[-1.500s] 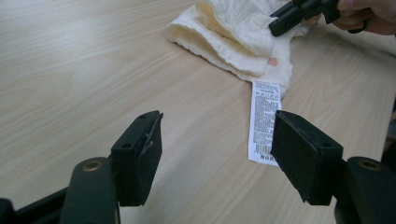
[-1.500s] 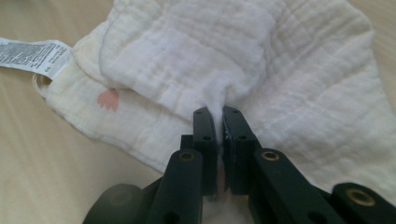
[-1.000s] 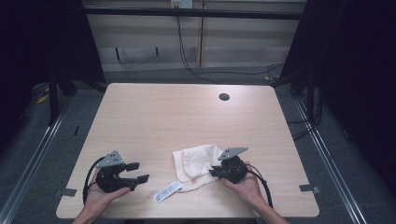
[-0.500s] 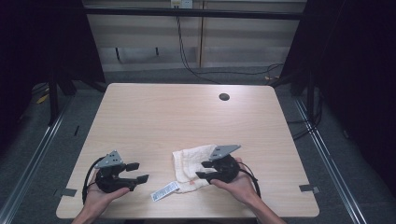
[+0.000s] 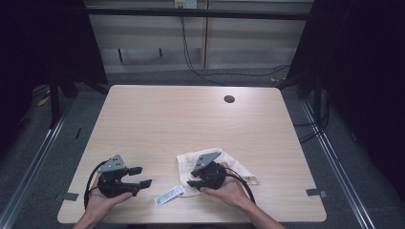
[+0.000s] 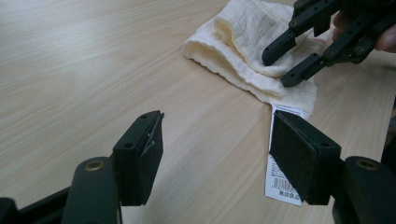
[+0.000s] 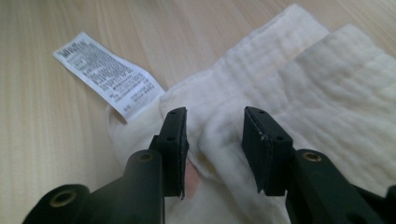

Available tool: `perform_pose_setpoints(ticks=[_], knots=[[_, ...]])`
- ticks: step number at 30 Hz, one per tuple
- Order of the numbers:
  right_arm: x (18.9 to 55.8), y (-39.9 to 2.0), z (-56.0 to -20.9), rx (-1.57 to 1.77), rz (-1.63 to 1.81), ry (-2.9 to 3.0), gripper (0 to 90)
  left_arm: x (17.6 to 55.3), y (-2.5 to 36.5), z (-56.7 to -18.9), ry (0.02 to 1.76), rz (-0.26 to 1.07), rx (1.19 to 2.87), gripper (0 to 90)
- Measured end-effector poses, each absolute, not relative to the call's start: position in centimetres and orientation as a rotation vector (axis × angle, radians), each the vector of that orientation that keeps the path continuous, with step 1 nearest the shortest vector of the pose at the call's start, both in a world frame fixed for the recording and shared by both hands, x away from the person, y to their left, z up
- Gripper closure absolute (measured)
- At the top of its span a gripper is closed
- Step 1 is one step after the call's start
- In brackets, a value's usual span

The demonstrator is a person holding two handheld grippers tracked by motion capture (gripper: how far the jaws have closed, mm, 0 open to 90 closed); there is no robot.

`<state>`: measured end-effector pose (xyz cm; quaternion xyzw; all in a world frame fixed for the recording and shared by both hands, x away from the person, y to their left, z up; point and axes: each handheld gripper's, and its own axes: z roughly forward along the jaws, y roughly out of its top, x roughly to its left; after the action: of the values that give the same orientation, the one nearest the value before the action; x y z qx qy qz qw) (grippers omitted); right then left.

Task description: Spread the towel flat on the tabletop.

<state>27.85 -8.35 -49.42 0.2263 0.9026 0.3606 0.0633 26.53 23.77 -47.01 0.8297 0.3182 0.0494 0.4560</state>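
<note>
**A:** What is nearest me on the table?

**B:** From above, my two forearms enter at the bottom edge. My left gripper (image 5: 136,176) rests near the front left of the table (image 5: 191,114). Its jaws are spread wide with nothing between them, and they point toward the cloth.

**A:** And my right hand?

**B:** My right gripper (image 5: 193,179) sits over the near left part of the cloth (image 5: 229,164). Its own camera shows the jaws partly apart, astride a raised fold of fabric. They have just been closing a little, and the fold sits between them, yet the pads do not press on it that I can see.

**A:** Where exactly is the cloth?

**B:** It lies bunched and creased on the front half of the table, right of centre. A white label (image 5: 168,195) trails from its near left corner, flat on the wood between my two grippers.

**A:** Anything farther back?

**B:** Bare wood, then a small dark hole (image 5: 229,99) near the far edge.

**A:** So how far along am I?

**B:** Early, I judge. The cloth is crumpled, neither spread flat nor neatly folded. My right gripper has yet to pinch its fold, and my left has taken hold of nothing. Gripping, lifting and arranging all remain.
</note>
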Motion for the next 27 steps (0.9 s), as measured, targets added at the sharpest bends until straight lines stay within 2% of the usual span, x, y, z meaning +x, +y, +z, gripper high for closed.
perform_pose_setpoints(ticks=[3, 6, 9, 21, 25, 27], knots=[[27.7, -8.2, -49.4, 0.668, 1.06, 2.707, 66.0, 26.6, 23.7, -47.0, 0.785, 0.121, 2.044, 34.4], [27.5, -8.1, -49.3, 0.655, 1.055, 2.711, 79.7, 26.6, 23.7, -47.1, 0.789, 0.118, 2.041, 34.3], [27.8, -8.6, -48.8, 0.698, 1.108, 2.711, 84.7, 26.6, 23.8, -47.0, 0.786, 0.12, 2.043, 34.2], [27.8, -13.3, -44.6, 0.816, 1.286, 2.565, 87.2, 26.9, 23.5, -46.4, 0.764, 0.133, 2.026, 35.6], [27.8, -15.4, -44.0, 0.876, 1.297, 2.505, 87.2, 27.1, 23.2, -45.8, 0.737, 0.124, 1.992, 44.3], [27.8, -16.3, -43.9, 0.901, 1.297, 2.482, 87.2, 27.0, 23.1, -44.9, 0.725, 0.173, 1.988, 45.4]])
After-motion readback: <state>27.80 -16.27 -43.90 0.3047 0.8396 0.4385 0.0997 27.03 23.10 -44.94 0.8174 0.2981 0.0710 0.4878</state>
